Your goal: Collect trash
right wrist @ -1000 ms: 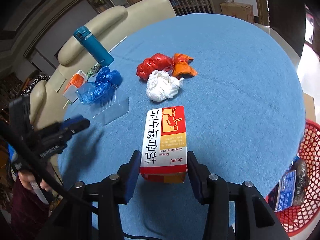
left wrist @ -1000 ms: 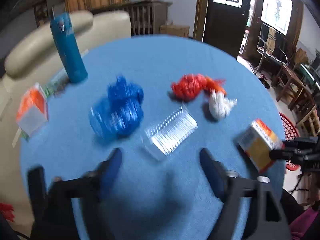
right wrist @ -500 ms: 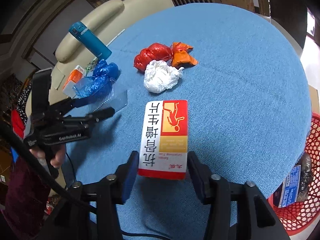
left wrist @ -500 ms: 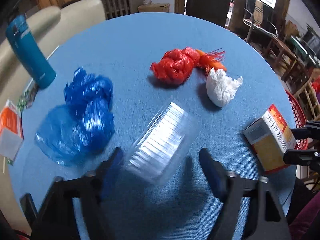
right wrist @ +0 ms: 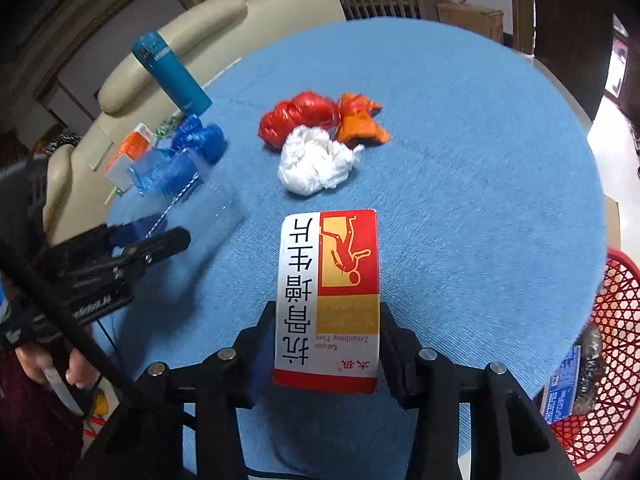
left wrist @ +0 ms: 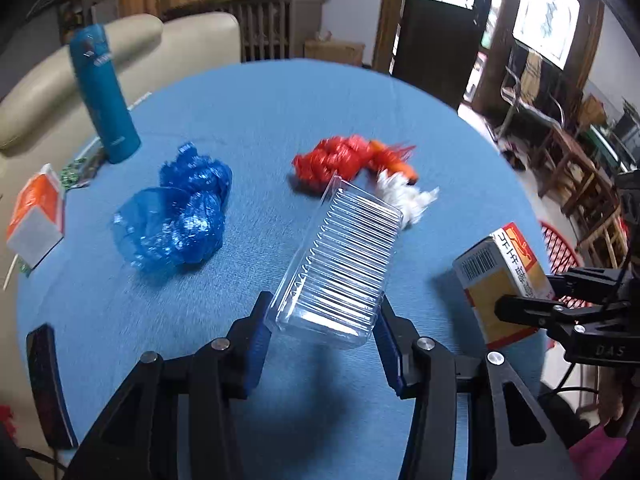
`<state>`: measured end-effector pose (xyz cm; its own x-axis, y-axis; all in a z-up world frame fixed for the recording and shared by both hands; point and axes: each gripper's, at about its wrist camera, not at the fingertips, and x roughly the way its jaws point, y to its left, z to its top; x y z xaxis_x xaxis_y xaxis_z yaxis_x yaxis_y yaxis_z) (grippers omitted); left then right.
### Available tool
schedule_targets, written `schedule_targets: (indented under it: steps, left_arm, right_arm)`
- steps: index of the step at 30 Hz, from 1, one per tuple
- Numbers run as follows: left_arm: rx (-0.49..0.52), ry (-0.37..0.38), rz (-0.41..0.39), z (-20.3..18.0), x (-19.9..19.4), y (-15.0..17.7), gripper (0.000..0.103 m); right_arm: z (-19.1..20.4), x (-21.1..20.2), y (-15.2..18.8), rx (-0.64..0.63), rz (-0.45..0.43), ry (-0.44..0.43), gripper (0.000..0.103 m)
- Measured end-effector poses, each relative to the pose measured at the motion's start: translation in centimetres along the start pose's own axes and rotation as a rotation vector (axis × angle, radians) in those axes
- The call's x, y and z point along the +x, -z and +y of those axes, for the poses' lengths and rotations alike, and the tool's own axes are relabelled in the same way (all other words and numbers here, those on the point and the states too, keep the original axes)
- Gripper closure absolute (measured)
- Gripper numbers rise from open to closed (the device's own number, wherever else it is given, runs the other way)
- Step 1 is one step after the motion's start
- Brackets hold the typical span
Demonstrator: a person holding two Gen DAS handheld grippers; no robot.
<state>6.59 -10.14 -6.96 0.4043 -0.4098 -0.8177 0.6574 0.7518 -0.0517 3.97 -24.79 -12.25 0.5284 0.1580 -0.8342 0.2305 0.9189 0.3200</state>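
A ribbed clear plastic tray [left wrist: 344, 264] is held tilted above the worktop [left wrist: 280, 100]; a red-and-white carton [right wrist: 329, 296] is likewise lifted.

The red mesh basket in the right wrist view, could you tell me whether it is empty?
No, the red mesh basket beside the table edge already holds a blue-labelled package and a dark wrapped item.

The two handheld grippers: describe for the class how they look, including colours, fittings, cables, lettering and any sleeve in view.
Both the left gripper and the right gripper are matte black linkage frames with round silver pivot bolts; blue pads line the fingers. White lettering marks their sides, and black cables trail from them. A dark maroon sleeve shows behind the left one.
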Motion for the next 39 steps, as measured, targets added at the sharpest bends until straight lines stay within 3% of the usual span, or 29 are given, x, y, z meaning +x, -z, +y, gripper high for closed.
schedule_targets:
  steps: [13,20,31,39]
  left_arm:
    - [-0.014,-0.274,-0.19,-5.8,-11.0,0.0,0.053]
    - [0.013,-0.36,-0.306,-8.7,-15.2,-0.1,0.053]
    - [0.106,-0.403,-0.437,-12.7,-18.2,-0.7,0.053]
    - [0.139,-0.4,-0.452,-15.4,-18.8,-0.7,0.053]
  right_arm:
    - [-0.4,-8.7,1.2,-0.002,-0.25,-0.051,0.054]
    - [-0.6,-13.3,2.2,-0.005,-0.394,-0.063,0.054]
    - [-1.6,-17.6,3.8,-0.018,-0.526,-0.056,0.054]
    - [-3.3,-19.4,4.8,0.009,-0.584,-0.047,0.054]
